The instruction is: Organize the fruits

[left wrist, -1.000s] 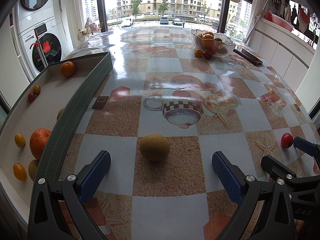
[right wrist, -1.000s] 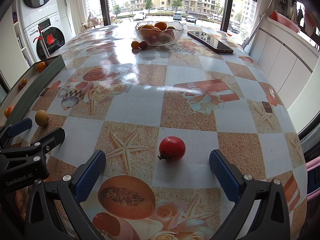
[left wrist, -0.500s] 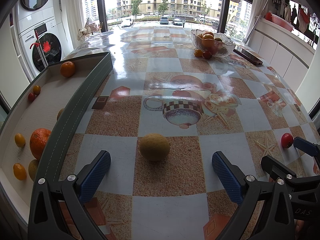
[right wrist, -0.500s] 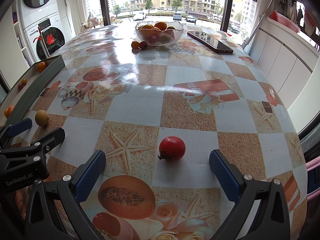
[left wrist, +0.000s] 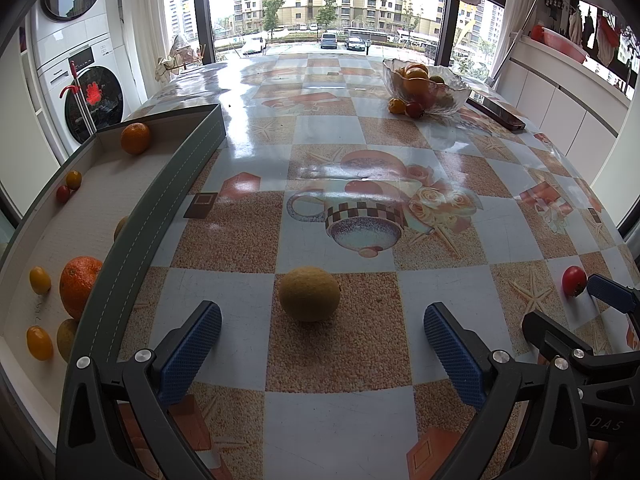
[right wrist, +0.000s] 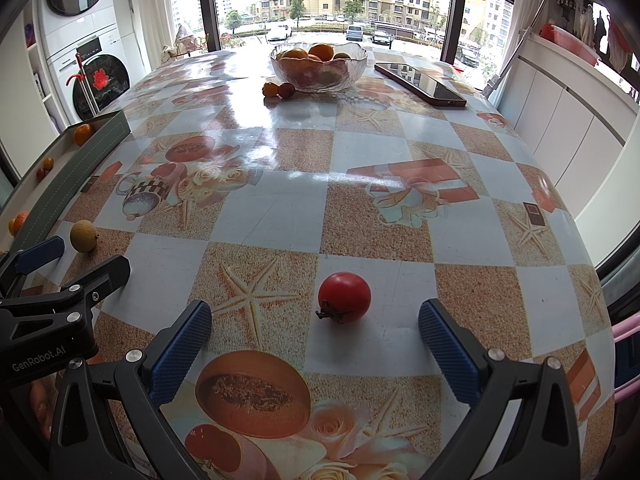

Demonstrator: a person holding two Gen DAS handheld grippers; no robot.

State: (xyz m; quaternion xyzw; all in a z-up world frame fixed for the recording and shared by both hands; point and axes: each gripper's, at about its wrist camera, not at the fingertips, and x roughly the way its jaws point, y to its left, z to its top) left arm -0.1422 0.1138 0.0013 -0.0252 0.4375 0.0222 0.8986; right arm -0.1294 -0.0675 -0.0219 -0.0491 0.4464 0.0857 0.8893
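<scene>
Currently the red tomato (right wrist: 345,297) lies on the table (right wrist: 280,216) between the spread fingers of the right gripper (right wrist: 315,344), stem end toward the camera, untouched. The left gripper (left wrist: 322,346), likewise wide apart, frames a round tan fruit (left wrist: 309,294); no long axis discernible. The tray (left wrist: 132,240) wall partly hides some fruit.

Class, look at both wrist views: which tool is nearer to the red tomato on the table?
Right. The right tool is open with the red tomato lying just ahead between its fingers. The left tool is open around the tan fruit, off to the tomato's left.
</scene>
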